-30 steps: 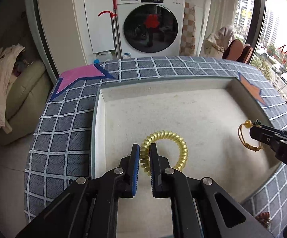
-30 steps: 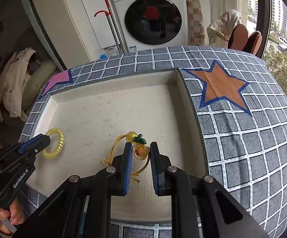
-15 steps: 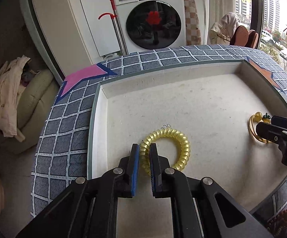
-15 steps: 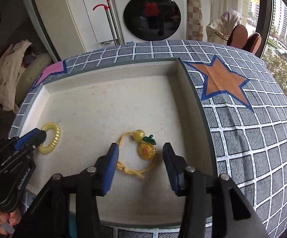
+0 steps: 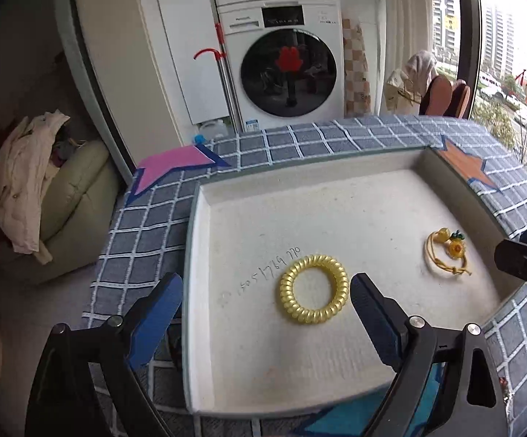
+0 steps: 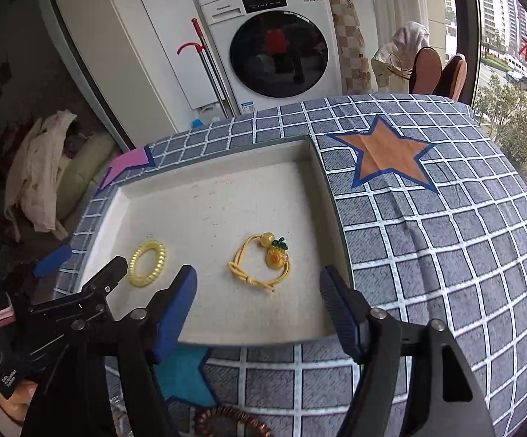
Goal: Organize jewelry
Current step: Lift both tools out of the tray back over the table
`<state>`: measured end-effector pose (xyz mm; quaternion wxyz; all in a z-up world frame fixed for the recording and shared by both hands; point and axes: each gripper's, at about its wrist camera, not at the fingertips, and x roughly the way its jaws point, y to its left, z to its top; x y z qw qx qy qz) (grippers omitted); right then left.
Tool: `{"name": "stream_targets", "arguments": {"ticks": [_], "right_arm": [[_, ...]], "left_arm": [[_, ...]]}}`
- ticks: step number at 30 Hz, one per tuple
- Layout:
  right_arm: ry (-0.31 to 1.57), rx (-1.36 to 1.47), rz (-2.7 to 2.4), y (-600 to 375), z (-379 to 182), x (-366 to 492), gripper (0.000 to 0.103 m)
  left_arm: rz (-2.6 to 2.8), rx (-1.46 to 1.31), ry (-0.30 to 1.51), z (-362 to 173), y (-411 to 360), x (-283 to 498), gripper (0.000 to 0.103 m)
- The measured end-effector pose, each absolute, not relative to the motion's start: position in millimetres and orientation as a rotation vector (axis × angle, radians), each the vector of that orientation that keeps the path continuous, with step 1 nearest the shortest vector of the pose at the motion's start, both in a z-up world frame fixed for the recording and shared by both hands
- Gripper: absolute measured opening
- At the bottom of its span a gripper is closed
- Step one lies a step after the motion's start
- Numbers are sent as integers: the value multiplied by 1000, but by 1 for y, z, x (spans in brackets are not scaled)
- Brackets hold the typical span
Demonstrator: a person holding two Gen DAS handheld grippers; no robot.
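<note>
A yellow spiral hair tie [image 5: 313, 289] lies flat in the white tray [image 5: 310, 189], also seen in the right wrist view [image 6: 147, 263]. A yellow cord bracelet with a pineapple charm [image 6: 266, 262] lies in the tray to its right, also in the left wrist view [image 5: 447, 251]. My left gripper [image 5: 265, 293] is open and empty, just short of the hair tie. My right gripper [image 6: 258, 286] is open and empty, just short of the bracelet. Both items lie free.
The tray [image 6: 212, 182] sits on a grey checked cloth [image 6: 427, 255] with an orange star [image 6: 387, 154], a pink star [image 5: 170, 167] and a blue star [image 6: 183, 378]. A brown coiled bracelet [image 6: 227, 420] lies at the front edge. A washing machine [image 5: 285, 62] stands behind.
Both grippers have opened and pulled back. The left let go of the hair tie, the right let go of the pineapple bracelet; both items now lie in the tray.
</note>
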<state>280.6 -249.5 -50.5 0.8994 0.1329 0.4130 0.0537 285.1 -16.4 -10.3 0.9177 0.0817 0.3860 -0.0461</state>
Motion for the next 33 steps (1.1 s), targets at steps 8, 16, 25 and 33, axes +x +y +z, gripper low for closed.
{"name": "stream_targets", "arguments": {"ticks": [8, 16, 25, 33], "right_arm": [[782, 366, 152, -262, -35, 222, 88], [723, 417, 163, -266, -41, 164, 89], [883, 379, 149, -260, -73, 121, 89], [947, 300, 32, -271, -100, 83, 89]], "left_arm": [[-151, 114, 823, -2, 8, 234, 103], [-206, 61, 880, -21, 17, 164, 103], [-204, 44, 895, -34, 17, 117, 103], [-262, 76, 891, -39, 2, 97, 103]]}}
